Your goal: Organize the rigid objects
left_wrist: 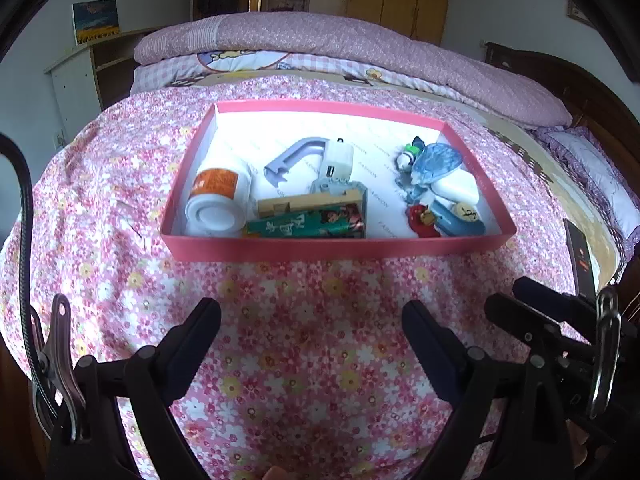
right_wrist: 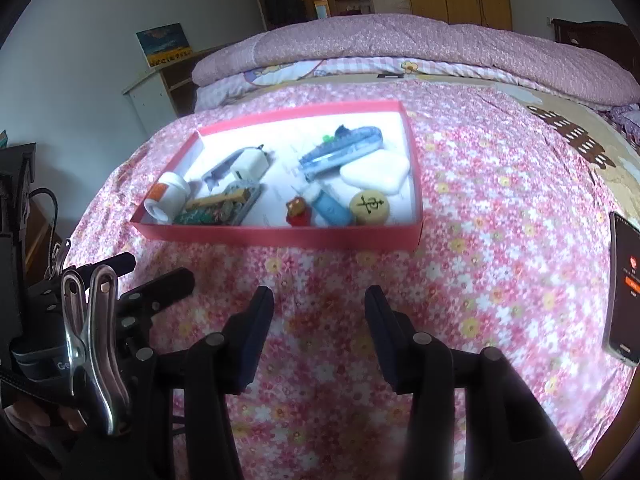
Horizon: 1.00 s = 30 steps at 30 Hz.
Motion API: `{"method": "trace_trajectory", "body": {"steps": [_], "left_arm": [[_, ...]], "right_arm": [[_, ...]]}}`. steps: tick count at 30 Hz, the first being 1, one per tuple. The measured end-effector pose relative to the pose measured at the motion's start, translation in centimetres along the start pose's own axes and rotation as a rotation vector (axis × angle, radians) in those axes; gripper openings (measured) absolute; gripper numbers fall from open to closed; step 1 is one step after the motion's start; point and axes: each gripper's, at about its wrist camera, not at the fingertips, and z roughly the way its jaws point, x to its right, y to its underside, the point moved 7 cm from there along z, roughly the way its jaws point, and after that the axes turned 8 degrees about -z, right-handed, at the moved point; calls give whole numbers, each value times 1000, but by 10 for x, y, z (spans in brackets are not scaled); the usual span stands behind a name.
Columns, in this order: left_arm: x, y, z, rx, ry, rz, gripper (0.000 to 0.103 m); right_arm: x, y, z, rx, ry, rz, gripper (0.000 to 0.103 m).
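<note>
Rigid objects, among them a white bottle (left_wrist: 218, 200), a charger (left_wrist: 334, 160) and a wooden chess piece (right_wrist: 369, 208), lay gathered inside the pink tray (left_wrist: 320, 249) on the bed (left_wrist: 300, 340), which kept them contained. Left gripper (left_wrist: 311, 320) and right gripper (right_wrist: 319, 304) hovered short of the tray's near edge, jaws spread wide, holding nothing.

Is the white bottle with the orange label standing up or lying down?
Lying down. The white bottle rests on its side in the pink box, round bottom facing the camera, orange label on top.
</note>
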Motion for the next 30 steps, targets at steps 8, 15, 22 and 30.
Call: {"method": "trace_trajectory", "body": {"steps": [8, 15, 22, 30], "left_arm": [[-1, 6, 11, -25, -9, -2, 95], [-2, 16, 21, -53, -19, -4, 95], [-1, 19, 23, -43, -38, 13, 95], [-1, 19, 24, -41, -43, 9, 95]], "right_arm": [[2, 13, 12, -36, 10, 13, 49], [4, 18, 18, -44, 12, 32, 49], [2, 19, 19, -31, 25, 25, 52], [2, 19, 19, -27, 26, 25, 53]]}}
